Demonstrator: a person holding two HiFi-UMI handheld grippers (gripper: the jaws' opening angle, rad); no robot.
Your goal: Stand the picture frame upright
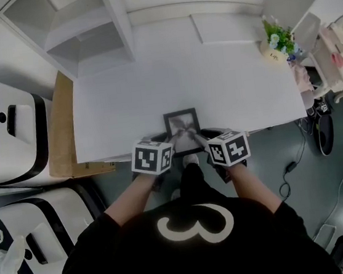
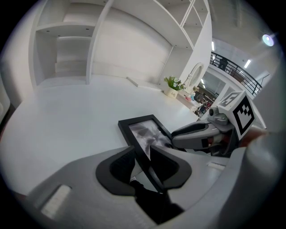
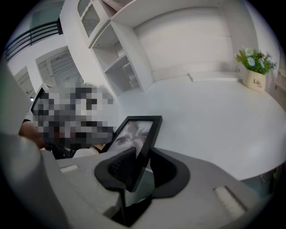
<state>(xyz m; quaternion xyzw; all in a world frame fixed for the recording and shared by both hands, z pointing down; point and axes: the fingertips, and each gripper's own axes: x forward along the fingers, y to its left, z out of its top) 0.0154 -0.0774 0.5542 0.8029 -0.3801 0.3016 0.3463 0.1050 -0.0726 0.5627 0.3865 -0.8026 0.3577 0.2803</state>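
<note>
A small black picture frame (image 1: 181, 123) with a grey photo sits at the front edge of the white table (image 1: 227, 83), its lower end reaching past the edge. My left gripper (image 1: 173, 141) is shut on the frame's left side rail and my right gripper (image 1: 196, 138) on the right rail. In the left gripper view the frame (image 2: 144, 130) runs slanted between the dark pads (image 2: 119, 164) of the left gripper (image 2: 142, 155). In the right gripper view the frame (image 3: 136, 133) tilts up from the right gripper (image 3: 142, 166). The back of the frame is hidden.
A potted plant (image 1: 276, 41) stands at the table's far right corner. White shelving (image 1: 77, 27) rises behind the table. A cardboard sheet (image 1: 62, 128) leans at the table's left side, beside two white machines (image 1: 4, 135). Cables lie on the floor to the right.
</note>
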